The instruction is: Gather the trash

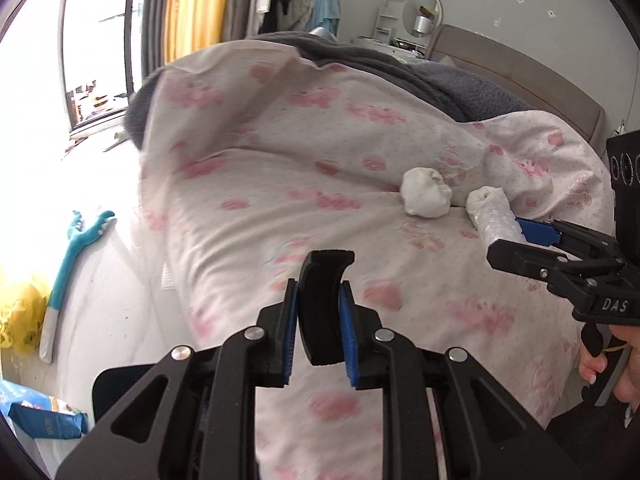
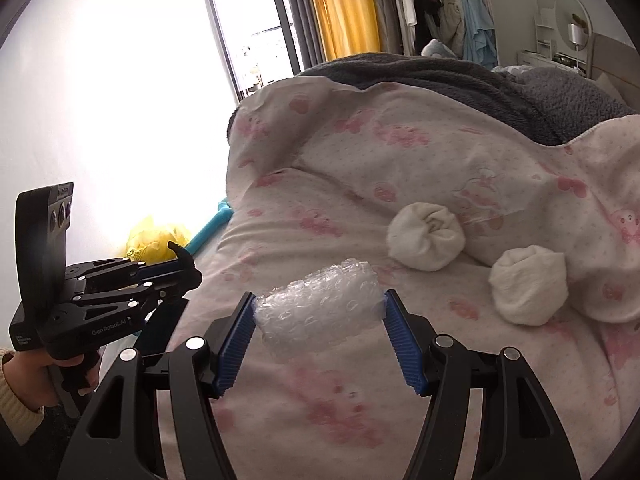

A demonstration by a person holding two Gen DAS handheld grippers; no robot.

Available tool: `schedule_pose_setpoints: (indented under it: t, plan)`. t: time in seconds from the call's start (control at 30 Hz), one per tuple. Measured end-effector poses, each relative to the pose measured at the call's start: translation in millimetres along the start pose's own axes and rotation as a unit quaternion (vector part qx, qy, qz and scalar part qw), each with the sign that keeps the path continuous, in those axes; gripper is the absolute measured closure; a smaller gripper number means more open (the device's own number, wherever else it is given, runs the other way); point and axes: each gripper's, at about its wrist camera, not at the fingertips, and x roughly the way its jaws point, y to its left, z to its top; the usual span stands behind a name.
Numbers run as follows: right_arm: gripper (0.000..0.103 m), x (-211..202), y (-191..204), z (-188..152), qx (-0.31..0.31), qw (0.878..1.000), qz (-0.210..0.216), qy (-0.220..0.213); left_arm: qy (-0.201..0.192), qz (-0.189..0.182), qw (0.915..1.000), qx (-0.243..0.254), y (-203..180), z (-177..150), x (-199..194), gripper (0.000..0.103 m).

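Right wrist: bubble wrap (image 2: 320,308) clamped between right tongs (image 2: 320,334).

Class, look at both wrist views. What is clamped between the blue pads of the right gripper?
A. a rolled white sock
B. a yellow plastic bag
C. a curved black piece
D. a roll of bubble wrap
D: in the right wrist view the right gripper has its pads pressed on both ends of the roll of bubble wrap, held above the pink bedding.
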Motion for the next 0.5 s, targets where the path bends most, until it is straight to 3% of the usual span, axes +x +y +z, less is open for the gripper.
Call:
schedule_pose_setpoints:
  t: [0.27, 0.5]
  plan:
    - [0.038, -3.9, 55.2, -2.6, -0.018, 0.999, -0.025, -0.015, -0.007, 0.009, 0.9988, -0.048, 41.4, -28.7, -26.3, 0.081]
    - [0.038, 7.5, 98.4, 4.5, -0.023, 1.000, 0.000, -0.016, 0.004, 0.034, 0.9966, -0.075, 86.1, -57.0, -37.2, 0.081]
